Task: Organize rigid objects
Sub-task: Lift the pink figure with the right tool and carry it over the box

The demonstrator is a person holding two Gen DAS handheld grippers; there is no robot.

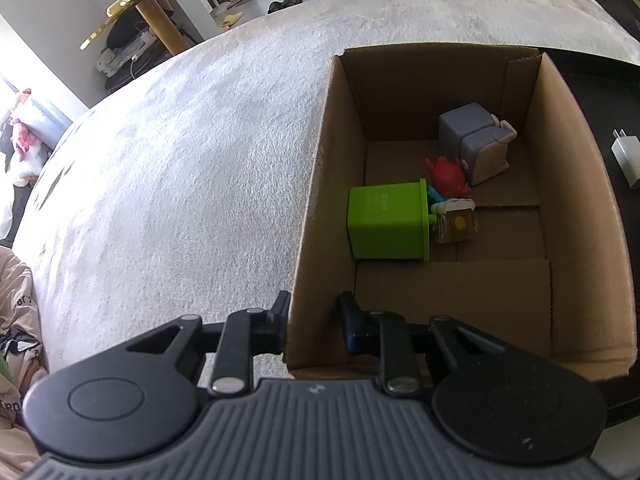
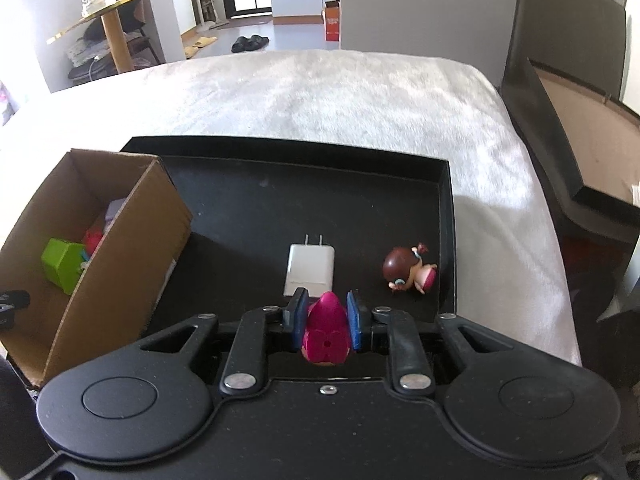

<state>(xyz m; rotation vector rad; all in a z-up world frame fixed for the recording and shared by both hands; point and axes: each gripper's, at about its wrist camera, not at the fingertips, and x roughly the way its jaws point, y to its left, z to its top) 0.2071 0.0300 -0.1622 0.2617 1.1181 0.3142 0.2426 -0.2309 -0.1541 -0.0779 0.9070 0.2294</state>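
My left gripper (image 1: 314,312) is shut on the near-left wall of an open cardboard box (image 1: 320,200), one finger outside and one inside. In the box lie a green cube (image 1: 386,222), a red toy (image 1: 446,172), a grey block toy (image 1: 474,140) and a small wrapped item (image 1: 456,226). My right gripper (image 2: 327,314) is shut on a magenta toy (image 2: 326,332) above a black tray (image 2: 248,200). On the tray lie a white charger plug (image 2: 309,264) and a small doll with brown hair (image 2: 408,270). The box (image 2: 132,248) stands at the tray's left end.
Box and tray rest on a white fuzzy bed cover (image 2: 320,92). A dark box lid (image 2: 580,152) leans at the right. A gold round table (image 2: 108,4) with glassware stands beyond the bed. The charger also shows at the right in the left wrist view (image 1: 628,156).
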